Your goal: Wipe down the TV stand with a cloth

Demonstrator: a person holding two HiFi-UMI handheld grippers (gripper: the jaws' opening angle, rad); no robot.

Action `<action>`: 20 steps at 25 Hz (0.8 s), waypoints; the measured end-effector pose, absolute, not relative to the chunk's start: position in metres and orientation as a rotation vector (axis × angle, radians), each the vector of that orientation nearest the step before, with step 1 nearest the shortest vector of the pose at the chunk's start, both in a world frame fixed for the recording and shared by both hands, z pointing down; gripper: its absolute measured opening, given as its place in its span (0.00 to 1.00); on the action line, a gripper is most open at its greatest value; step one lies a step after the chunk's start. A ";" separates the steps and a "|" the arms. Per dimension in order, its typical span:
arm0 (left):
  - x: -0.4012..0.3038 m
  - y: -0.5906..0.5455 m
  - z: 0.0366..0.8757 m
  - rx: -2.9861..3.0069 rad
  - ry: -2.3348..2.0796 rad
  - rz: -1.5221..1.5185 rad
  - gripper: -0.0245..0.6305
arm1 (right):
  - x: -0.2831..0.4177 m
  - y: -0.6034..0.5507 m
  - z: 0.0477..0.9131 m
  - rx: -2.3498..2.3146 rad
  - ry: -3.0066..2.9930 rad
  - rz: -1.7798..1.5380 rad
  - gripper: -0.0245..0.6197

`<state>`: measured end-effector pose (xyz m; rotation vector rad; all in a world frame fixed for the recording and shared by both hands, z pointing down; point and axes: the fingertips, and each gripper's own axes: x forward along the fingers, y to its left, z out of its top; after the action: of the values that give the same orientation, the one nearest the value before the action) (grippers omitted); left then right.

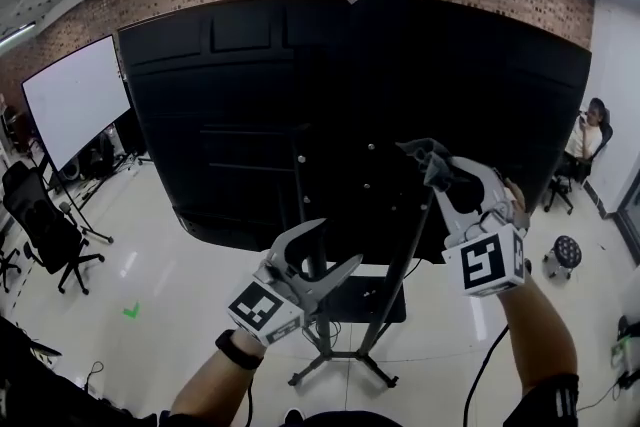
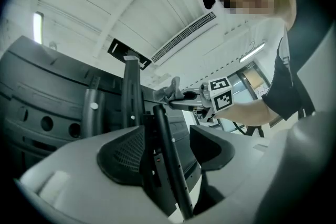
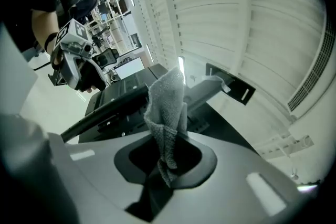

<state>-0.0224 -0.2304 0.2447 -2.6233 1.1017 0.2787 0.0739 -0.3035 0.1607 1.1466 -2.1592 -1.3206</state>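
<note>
Right tool (image 3: 167, 165) around grey cloth (image 3: 168, 107)

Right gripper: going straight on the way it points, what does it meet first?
Probably the TV stand's slanted black bar, just beyond the cloth held in the right gripper; depth is unclear.

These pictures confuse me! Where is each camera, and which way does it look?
Head view: on the head, facing down at the TV back; both forearms, left gripper, right gripper show.
Left gripper view: on that gripper, facing up past open jaws astride the stand pole; right arm shows.
Right gripper view: on that gripper, facing up past the clamped cloth; left wrist shows.
Shared: each gripper view sees the other.
</note>
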 end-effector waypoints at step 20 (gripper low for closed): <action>-0.264 -0.220 0.266 -2.563 1.306 0.277 0.48 | -0.252 -0.290 0.196 0.911 -1.974 -1.499 0.11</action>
<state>-0.2642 -0.2200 0.2658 -2.5632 1.3059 0.2772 -0.2520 -0.2895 0.1960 0.9108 -1.9740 -1.4989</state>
